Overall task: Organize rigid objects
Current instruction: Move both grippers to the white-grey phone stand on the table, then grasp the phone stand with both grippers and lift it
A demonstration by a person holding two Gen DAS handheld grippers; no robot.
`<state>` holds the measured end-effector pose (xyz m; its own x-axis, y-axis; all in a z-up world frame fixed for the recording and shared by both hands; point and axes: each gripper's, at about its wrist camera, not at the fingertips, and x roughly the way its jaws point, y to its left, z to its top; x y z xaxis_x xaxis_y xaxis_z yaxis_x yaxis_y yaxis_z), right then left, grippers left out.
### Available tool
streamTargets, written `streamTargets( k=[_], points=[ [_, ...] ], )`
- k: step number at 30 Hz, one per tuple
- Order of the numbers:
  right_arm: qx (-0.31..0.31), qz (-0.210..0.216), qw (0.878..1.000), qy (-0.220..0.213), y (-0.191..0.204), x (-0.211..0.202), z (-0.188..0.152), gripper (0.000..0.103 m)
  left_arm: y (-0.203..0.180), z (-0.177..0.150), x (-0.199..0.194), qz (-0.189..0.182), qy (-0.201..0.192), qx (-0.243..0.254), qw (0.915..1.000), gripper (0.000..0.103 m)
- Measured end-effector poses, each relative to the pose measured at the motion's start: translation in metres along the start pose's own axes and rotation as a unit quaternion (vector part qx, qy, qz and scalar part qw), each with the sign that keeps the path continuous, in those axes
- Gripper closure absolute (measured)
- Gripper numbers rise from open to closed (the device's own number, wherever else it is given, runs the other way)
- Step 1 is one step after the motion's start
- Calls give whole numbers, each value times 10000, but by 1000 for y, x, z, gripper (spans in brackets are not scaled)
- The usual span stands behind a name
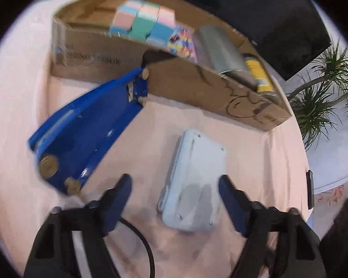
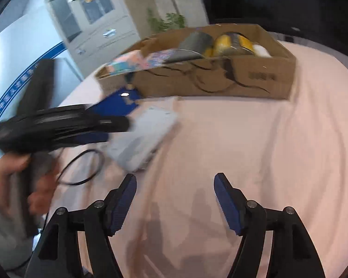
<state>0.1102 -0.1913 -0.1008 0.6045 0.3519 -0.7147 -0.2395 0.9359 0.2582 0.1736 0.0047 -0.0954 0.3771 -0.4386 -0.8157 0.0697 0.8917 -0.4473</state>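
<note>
Left hand-held gripper (image 1: 174, 199): jaws spread wide, nothing between the pads, poised over the near end of the pale blue case (image 1: 192, 180). Right hand-held gripper (image 2: 175, 199): likewise released, empty, over bare pink cloth.

Pale blue case: flat on the table (image 1: 255, 157), just in front of the cardboard box (image 1: 197, 85), not touching it. Looks hard-shelled plastic, small screws at the corners, so probably stiff and light; smooth faces, likely a bit slippery. Best bite judged across the two long edges near the middle, jaws squared to the sides; pinching one corner risks a swing or slip.

Beside it, to the left: blue tool (image 1: 88, 134), long, rigid-looking, brass-coloured fittings, tip close to or touching the box wall; cannot tell which. Near enough to crowd the left finger on the way down.

Black cord loop (image 2: 83, 166) on the cloth near the case's near end; possible snag.

Box already holding pastel blocks (image 1: 136, 20), a grey sleeve (image 1: 220, 48), a yellow-labelled item (image 1: 257, 71). Free room appears to be at the left end; front wall to be cleared with a lift.
</note>
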Motion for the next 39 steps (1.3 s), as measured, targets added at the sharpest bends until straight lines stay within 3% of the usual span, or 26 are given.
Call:
streamTargets(
  k=[3, 7, 12, 16, 19, 20, 21, 23, 25, 26, 27, 28, 30, 31, 33, 35, 39],
  points=[
    [-251, 44, 9996, -149, 14, -1, 5, 35, -9, 1, 5, -468, 228, 209, 9984, 49],
    [-502, 36, 9986, -137, 27, 9, 13, 35, -12, -4, 15, -994, 498, 234, 9935, 51],
    [-999, -336, 9943, -144, 35, 21, 23, 36, -24, -5, 11, -2244, 449, 132, 9734, 51],
    [-980, -576, 9935, 61, 26, 40, 28, 36, -34, 1, 8, -2479, 366, 237, 9678, 51],
    [-717, -508, 9961, 63, 14, 44, 28, 50, -37, 2, 4, -2489, 339, 279, 9675, 51],
    [-599, -437, 9972, -47, 10, 40, 28, 59, -39, 2, 3, -2458, 290, 299, 9684, 51],
    [-415, -350, 9984, -160, 4, 34, 29, 69, -42, 4, 0, -2400, 220, 315, 9700, 51],
    [678, 418, 9966, -219, -33, 23, 30, 79, -41, 4, -8, -2280, 115, 282, 9732, 51],
    [2210, 1688, 9605, 29, -83, 29, 19, 80, -43, 7, -6, -2180, 131, 273, 9755, 49],
    [2516, 1858, 9496, 192, -95, 32, 14, 75, -46, 7, -3, -2153, 176, 286, 9760, 45],
    [2513, 1612, 9540, 262, -99, 29, 12, 70, -48, 7, 2, -2105, 254, 294, 9768, 45],
    [2246, 1118, 9679, 167, -99, 19, 11, 66, -52, 7, 8, -2031, 375, 313, 9779, 45],
    [1580, 423, 9864, -153, -90, -3, 13, 34, -51, 6, 21, -1852, 580, 246, 9807, 45],
    [1238, 158, 9917, -311, -84, -11, 16, 29, -50, 7, 28, -1762, 663, 140, 9820, 45],
    [452, -195, 9982, -349, -65, -14, 22, 27, -47, 7, 34, -1718, 687, 21, 9827, 45],
    [-164, -260, 9995, -52, -45, 3, 29, 28, -47, 6, 33, -1662, 632, 26, 9841, 45],
    [-783, -546, 9950, 294, -17, 35, 30, 41, -42, 6, 26, -1454, 512, 86, 9880, 45]
  ],
)
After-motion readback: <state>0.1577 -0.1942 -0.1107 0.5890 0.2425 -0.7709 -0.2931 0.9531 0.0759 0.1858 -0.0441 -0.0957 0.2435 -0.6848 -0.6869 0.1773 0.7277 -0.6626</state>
